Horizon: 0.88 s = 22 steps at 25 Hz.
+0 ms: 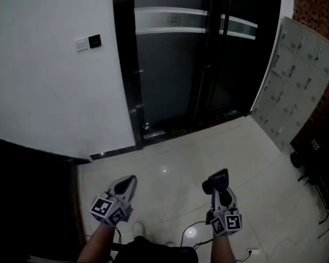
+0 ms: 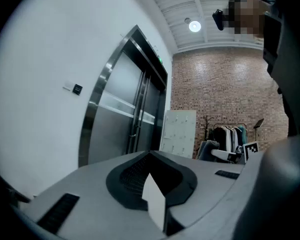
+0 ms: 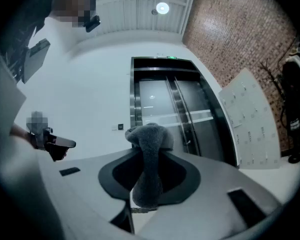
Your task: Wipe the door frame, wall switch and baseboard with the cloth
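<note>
Right gripper (image 3: 147, 186): fingers clamped on the cloth (image 3: 150, 141). The cloth is grey and fuzzy, bunched into a roll, and its top bulges out past the fingertips. In the head view it is only a dark lump at that gripper's tip, low and right of centre, over the pale tiled floor (image 1: 170, 158).

Left gripper (image 2: 155, 196): fingers pressed together, nothing between them. It is held beside the right one and apart from it.

A cable (image 1: 194, 226) lies on the floor by the person's feet, seen only in the head view.

Ahead, a thin dark baseboard (image 1: 116, 151) runs along the foot of the white wall. The black door frame (image 1: 132, 92) surrounds steel sliding doors. The wall switch (image 1: 95, 40) sits high on the wall, left of the frame. The cloth touches none of these.

Grey lockers (image 1: 296, 75) stand right of the doors.

Only the left gripper view shows the brick wall (image 2: 225, 89), a clothes rack (image 2: 227, 134) and a ceiling light (image 2: 194, 26).
</note>
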Available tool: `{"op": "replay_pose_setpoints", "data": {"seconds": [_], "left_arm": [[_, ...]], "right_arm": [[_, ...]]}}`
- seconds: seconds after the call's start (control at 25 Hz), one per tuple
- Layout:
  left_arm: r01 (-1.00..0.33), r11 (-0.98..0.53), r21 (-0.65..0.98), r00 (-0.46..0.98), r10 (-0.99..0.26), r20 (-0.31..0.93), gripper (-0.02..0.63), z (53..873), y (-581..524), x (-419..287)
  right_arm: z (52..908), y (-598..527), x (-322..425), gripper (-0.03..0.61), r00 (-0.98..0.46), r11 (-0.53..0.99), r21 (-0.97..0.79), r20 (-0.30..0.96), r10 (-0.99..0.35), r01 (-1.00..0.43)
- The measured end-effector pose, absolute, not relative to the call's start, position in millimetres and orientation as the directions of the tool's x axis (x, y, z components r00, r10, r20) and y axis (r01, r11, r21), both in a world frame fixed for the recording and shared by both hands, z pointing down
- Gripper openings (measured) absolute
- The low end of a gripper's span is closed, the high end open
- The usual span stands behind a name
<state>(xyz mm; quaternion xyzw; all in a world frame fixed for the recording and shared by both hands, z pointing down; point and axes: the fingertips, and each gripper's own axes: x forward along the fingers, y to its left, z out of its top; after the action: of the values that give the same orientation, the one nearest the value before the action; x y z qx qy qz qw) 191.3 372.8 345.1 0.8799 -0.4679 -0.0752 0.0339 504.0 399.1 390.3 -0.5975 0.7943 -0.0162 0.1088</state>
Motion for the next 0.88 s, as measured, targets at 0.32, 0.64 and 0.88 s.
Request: {"op": "replay_pose_setpoints", "data": {"seconds": [0.32,0.64,0.88], "left_arm": [[-0.873,-0.446,0.195,0.428,-0.894,-0.133,0.002,343.4,350.3,85.8],[-0.928,-0.322,0.186,0.283,-0.936,-0.207,0.002,327.4,317.8,-43.8],[-0.937,-0.277,0.213,0.229,-0.948,-0.222,0.002,322.9,307.5,-127.4]], "right_arm": [[375.8,344.6,399.1,0.081,-0.387,0.403,-0.124,-0.131,-0.913,-0.907],[342.1,270.6,283.6,0.081,-0.496,0.513,-0.069,-0.175,-0.851,-0.856],[331.4,227.8,173.9,0.081,-0.586,0.606,-0.063,-0.19,-0.788,-0.793]]}}
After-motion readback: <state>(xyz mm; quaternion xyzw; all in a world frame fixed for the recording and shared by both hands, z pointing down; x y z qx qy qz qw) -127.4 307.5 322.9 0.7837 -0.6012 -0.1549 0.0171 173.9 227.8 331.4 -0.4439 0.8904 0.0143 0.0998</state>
